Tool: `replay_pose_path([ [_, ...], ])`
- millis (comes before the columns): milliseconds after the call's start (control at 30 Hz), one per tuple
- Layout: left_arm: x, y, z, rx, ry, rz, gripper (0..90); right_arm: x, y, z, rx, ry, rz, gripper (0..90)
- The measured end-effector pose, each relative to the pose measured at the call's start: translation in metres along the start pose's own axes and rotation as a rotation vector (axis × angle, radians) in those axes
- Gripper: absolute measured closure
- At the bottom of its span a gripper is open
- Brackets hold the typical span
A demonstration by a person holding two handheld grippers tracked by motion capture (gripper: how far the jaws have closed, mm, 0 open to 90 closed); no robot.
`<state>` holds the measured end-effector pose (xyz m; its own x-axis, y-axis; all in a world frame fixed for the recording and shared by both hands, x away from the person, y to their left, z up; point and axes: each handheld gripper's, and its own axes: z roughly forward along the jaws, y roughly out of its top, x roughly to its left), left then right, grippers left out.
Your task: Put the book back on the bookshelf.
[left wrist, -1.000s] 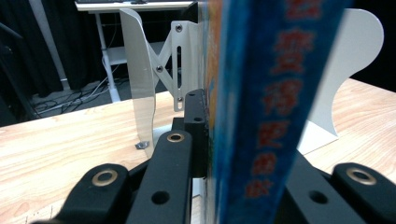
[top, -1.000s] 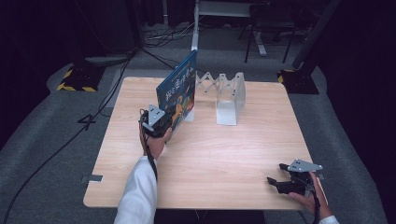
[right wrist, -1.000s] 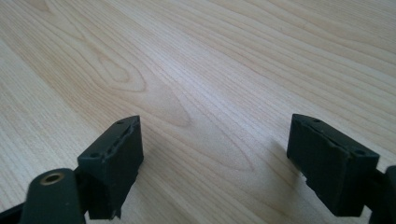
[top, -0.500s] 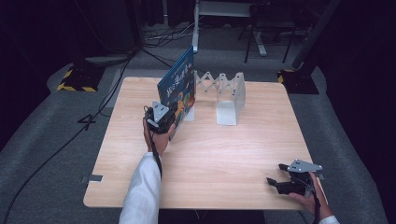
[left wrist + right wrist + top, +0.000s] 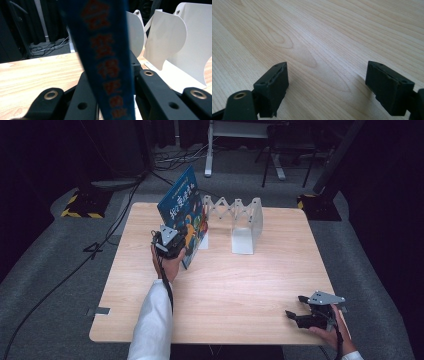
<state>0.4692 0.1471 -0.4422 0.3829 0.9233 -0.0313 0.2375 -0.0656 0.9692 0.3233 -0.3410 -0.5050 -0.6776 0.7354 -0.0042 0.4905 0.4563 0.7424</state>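
A blue picture book with orange lettering stands tilted at the back left of the wooden table, beside a white accordion book rack. My left gripper is shut on the book's lower spine; in the left gripper view the blue spine fills the space between the black jaws, with the rack's white dividers just beyond to the right. My right gripper rests open near the front right corner of the table, its fingers wide apart over bare wood.
Black cables run over the grey floor to the left of the table. A yellow-and-black striped base sits on the floor at the back left, and another at the back right. A white stand is behind the table.
My left gripper has carried the book a little toward the rack and tipped it more upright. The right gripper has stayed in place.
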Motion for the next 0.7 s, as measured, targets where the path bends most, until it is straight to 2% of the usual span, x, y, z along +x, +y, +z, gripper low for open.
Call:
replay_pose_path([
  [133, -0.0002, -0.0014, -0.0004, -0.004, 0.001, -0.005, 77.5, 0.0000, 0.0000, 0.0000, 0.000, 0.000, 0.000, 19.1],
  [300, 0.0015, -0.0023, -0.0020, 0.003, -0.012, 0.009, 76.6, 0.0000, 0.0000, 0.0000, 0.000, 0.001, -0.001, 19.1],
  [433, 0.0002, -0.0028, -0.0032, 0.019, -0.006, 0.041, 75.1, 0.0000, 0.0000, 0.0000, 0.000, 0.001, -0.001, 19.1],
  [600, 0.0003, -0.0055, -0.0053, 0.042, -0.016, 0.062, 73.8, 0.0000, 0.0000, 0.0000, 0.000, 0.001, 0.000, 19.1],
  [700, 0.0004, -0.0080, -0.0073, 0.048, -0.022, 0.057, 72.5, 0.0000, 0.0000, 0.0000, 0.000, 0.001, -0.001, 19.1],
])
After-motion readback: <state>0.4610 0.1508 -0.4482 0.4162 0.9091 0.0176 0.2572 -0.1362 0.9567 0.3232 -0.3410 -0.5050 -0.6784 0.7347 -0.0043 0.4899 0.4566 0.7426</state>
